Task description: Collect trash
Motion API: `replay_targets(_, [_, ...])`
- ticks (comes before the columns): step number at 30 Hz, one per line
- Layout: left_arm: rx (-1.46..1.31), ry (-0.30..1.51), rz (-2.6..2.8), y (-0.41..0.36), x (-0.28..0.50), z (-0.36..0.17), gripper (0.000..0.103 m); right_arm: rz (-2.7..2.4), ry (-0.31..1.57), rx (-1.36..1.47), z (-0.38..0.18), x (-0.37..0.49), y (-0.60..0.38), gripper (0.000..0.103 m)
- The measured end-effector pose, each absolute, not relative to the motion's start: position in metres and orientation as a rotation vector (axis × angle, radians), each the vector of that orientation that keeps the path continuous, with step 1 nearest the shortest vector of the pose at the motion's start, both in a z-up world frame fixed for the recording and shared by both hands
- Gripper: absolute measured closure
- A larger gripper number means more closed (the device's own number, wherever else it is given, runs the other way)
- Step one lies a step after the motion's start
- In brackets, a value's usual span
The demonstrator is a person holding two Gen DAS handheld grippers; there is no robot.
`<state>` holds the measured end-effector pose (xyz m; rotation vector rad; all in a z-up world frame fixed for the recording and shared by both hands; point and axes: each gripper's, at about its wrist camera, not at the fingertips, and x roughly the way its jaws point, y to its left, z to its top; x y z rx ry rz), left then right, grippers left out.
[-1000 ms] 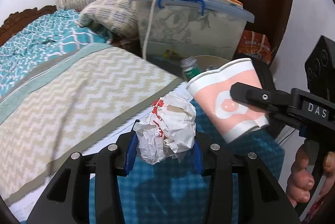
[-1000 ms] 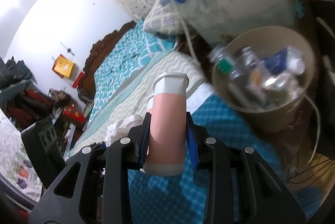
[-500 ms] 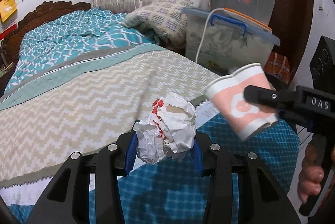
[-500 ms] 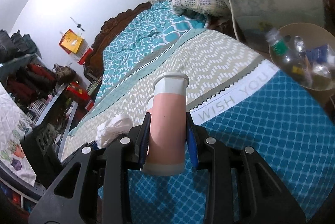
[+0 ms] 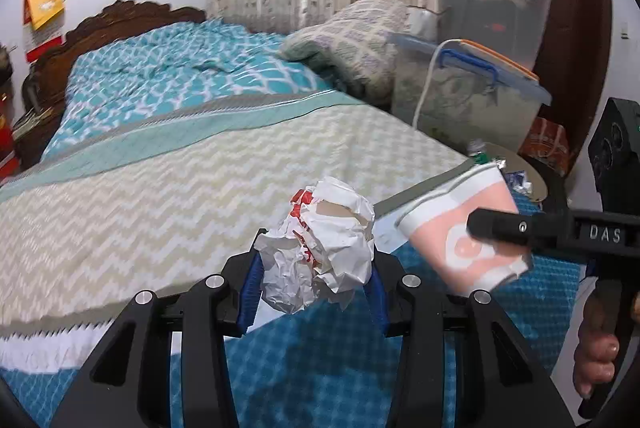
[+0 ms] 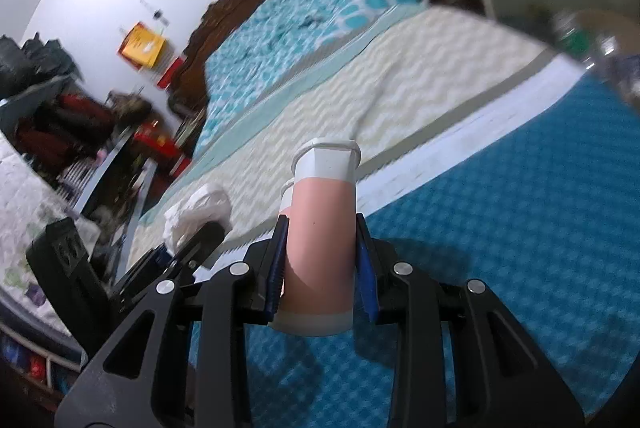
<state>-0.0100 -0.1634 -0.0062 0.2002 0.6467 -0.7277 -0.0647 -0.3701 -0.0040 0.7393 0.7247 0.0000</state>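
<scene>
Left wrist view: close behind its tongs (image 5: 316, 292), angled down across the chevron-patterned cream and teal bed (image 5: 168, 164). Right wrist view: likewise behind its tongs (image 6: 320, 264). Shared: bed, each other's tongs.

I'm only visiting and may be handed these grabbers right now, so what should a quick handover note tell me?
Left gripper: shut on a crumpled paper wrapper.
Right gripper: shut on a pink paper cup, squeezed at its sides.
Both are held above the bed, nothing dropped.
Trash bin: beside the bed's far corner, already holding a bottle and wrappers.
Done: both pieces picked up.
Left: carry them over the bin and release.
</scene>
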Motion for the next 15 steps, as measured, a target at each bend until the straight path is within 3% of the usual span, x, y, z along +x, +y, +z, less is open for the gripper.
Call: replay_targets(15, [0.184,0.730,-0.591,-0.125,-0.004,-0.009,0.062,0.135,0.762,0.809,-0.028,-0.055,-0.354,0.069])
